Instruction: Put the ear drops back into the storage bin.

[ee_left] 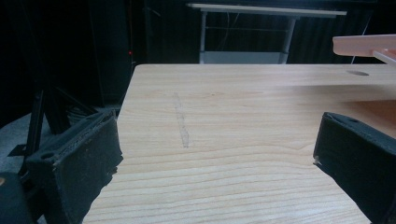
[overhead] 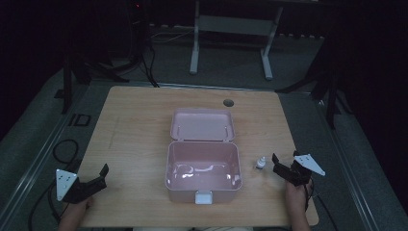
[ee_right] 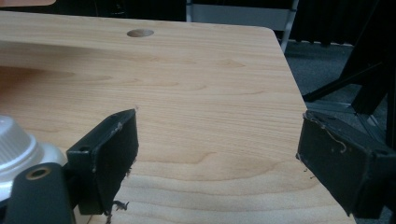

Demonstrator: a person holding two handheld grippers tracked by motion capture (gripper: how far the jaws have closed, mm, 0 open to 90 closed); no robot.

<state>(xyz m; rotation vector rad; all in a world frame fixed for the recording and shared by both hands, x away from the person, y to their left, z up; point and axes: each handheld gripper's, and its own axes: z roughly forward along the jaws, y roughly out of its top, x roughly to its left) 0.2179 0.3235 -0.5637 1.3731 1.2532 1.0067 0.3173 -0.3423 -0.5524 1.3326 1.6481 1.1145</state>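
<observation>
Left gripper (overhead: 98, 177) low at the table's (overhead: 134, 139) near-left corner, jaws spread and empty, right gripper (overhead: 284, 166) at the near-right edge, jaws wide apart, just beside a small white bottle (overhead: 260, 163), open pink box (overhead: 203, 166) between both hands

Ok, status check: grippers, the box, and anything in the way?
Left gripper open, empty, near left table edge. Right gripper open, empty, beside small white bottle. Pink plastic box open, lid back, nothing blocking it.
</observation>
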